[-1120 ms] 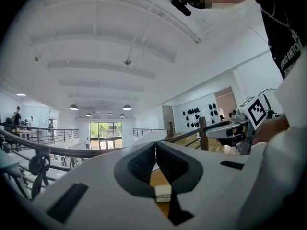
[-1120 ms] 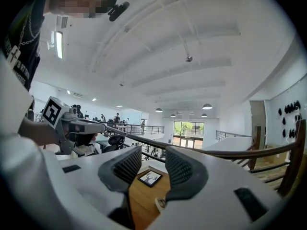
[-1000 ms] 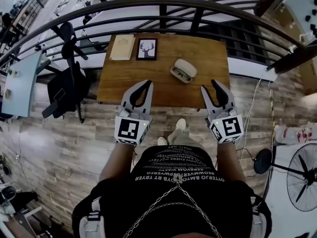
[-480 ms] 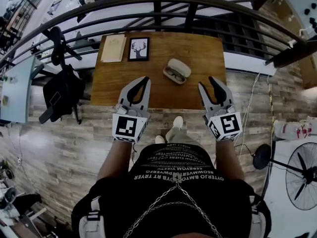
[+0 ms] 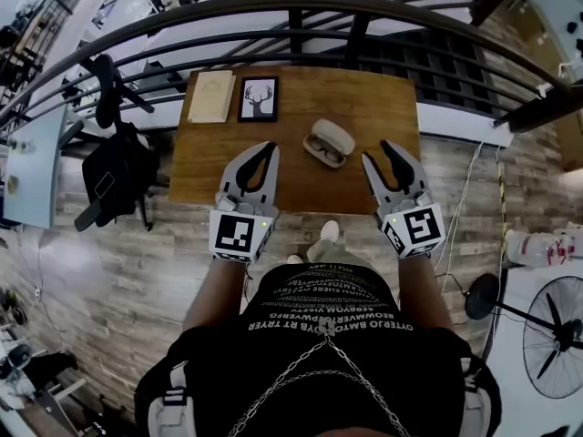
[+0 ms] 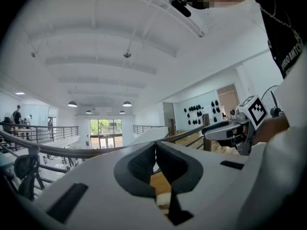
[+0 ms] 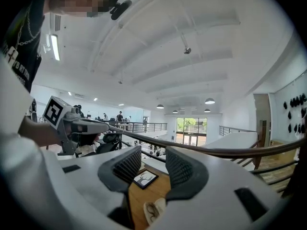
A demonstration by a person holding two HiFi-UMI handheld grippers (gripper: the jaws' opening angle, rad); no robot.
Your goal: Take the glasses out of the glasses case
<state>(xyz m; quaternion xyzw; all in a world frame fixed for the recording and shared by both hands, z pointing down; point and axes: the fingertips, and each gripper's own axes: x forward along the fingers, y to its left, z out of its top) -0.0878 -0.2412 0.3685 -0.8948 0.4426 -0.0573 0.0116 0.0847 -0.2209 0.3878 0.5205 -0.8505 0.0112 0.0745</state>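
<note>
Table (image 5: 364,98) was warm brown wood, smooth and matt. Glasses case (image 5: 330,141) looked off-white and smooth with a soft sheen; material unclear. Left gripper (image 5: 271,148) and right gripper (image 5: 376,151) had pale grey matt plastic shells; pads (image 7: 128,166) were black and finely ribbed. Railing (image 5: 273,7) was dark metal, faintly glossy. Floor (image 5: 118,262) showed weathered grey-brown planks. Booklet (image 5: 211,96) was cream paper.

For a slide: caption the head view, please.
Shut left gripper and open right gripper flank the open glasses case, glasses inside, on the wooden table.
</note>
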